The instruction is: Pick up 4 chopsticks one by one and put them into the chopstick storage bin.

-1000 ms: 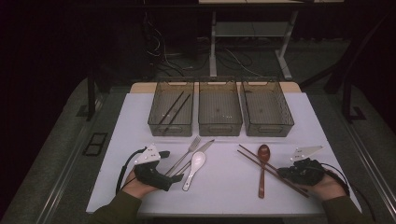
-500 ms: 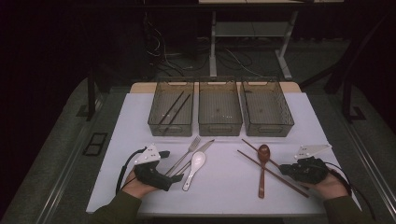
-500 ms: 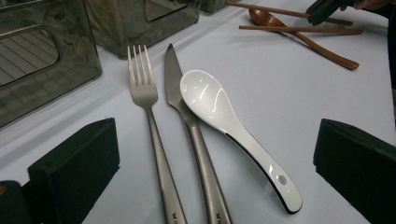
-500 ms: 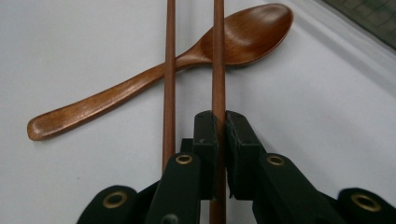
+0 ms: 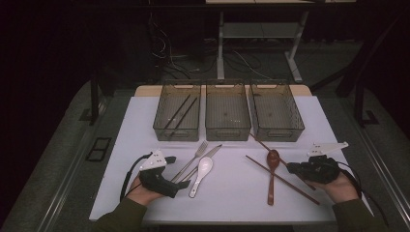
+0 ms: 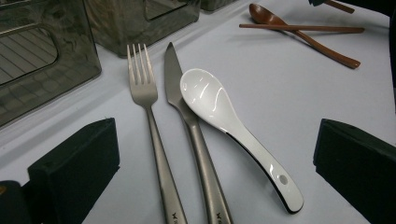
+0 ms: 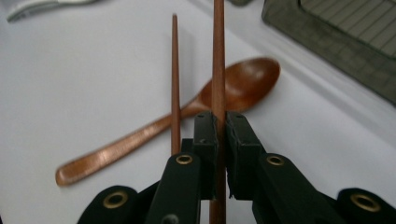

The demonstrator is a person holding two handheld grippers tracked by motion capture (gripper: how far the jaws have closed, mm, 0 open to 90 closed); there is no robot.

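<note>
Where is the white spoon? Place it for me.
In the high view the white spoon lies left of centre on the table, beside the knife and fork, just ahead of the open left tool.

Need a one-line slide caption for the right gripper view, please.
Right gripper clamped on one brown wooden chopstick, its twin lying across a brown wooden spoon.

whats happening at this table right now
A person at a white table works with a gripper in each hand, with cutlery lying in front of three grey bins. The right gripper is shut on one wooden chopstick; the second chopstick lies across the wooden spoon beside it. The left gripper is open, its jaws either side of the handles of a fork, knife and white spoon, holding nothing. The left bin has two dark sticks in it.
</note>
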